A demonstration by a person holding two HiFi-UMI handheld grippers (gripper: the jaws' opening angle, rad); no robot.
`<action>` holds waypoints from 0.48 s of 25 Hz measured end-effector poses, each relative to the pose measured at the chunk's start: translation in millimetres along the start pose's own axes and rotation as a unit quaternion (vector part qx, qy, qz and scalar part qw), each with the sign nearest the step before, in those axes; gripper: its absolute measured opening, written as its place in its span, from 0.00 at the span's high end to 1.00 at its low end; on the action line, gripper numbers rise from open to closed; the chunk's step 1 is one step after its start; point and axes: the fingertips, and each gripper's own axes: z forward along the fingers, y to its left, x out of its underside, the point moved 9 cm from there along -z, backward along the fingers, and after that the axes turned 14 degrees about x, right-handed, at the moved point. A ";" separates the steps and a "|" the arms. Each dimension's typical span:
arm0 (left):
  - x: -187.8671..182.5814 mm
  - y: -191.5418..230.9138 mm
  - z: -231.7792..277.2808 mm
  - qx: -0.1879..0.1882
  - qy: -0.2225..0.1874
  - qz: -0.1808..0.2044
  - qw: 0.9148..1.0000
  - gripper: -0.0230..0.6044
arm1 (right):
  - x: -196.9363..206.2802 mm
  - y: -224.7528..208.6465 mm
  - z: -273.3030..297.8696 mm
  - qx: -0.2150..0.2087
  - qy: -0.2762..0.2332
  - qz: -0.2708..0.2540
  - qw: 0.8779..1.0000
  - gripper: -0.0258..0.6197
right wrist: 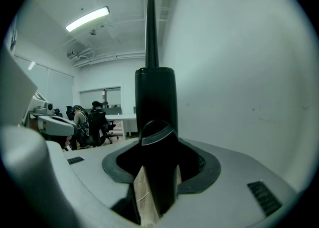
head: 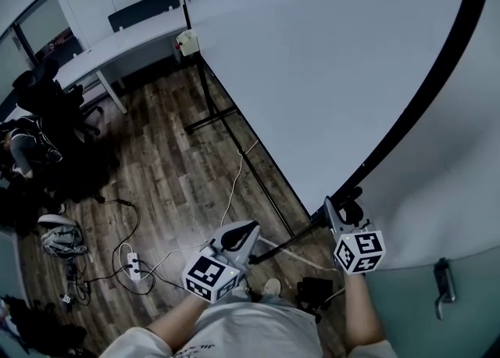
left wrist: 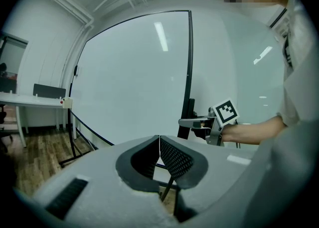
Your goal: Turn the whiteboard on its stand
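The black edge bar (right wrist: 155, 97) of the whiteboard (head: 312, 59) is held between the jaws of the right gripper (head: 341, 212). These jaws are spread wide, and the gap between them is filled by the thick bar, with only thin strips of floor seen beside it lower down. From the top of the bar, the thin black rim of the board is seen running straight up and away from these jaws. Little room is left on the right of these jaws, where a pale wall (head: 445, 192) is close by. The board is big, white and bare, with a thin black rim all round it, and a streak of lamp light is mirrored on its face. The jaws of the left gripper (left wrist: 159, 140) are pressed together, and nothing is held in them. The whiteboard is found ahead of the left jaws, well apart from them, and the right gripper is seen ahead and to their right, at the board's near edge. Under the board, the black stand legs (head: 215, 118) are spread on the wood floor (head: 164, 169). Open floor is found to the left of the left jaws, but it is crossed by cables (head: 129, 227) and a white power strip (head: 133, 264). Farther off on that side, a white table (head: 117, 48) and dark chairs (head: 55, 106) are set.
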 end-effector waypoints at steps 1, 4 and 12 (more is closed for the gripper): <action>0.1 -0.5 0.1 0.000 0.000 -0.001 1.000 0.95 | 0.3 -0.5 -3.5 0.001 0.000 0.000 1.000 0.67; 0.3 -2.7 3.4 0.002 0.001 -0.002 1.000 0.95 | 1.6 -4.1 -10.5 0.003 0.000 0.000 1.000 0.67; -0.6 -9.5 5.3 0.006 0.001 -0.001 1.000 0.95 | 3.1 -5.9 -16.7 0.011 -0.007 0.010 1.000 0.67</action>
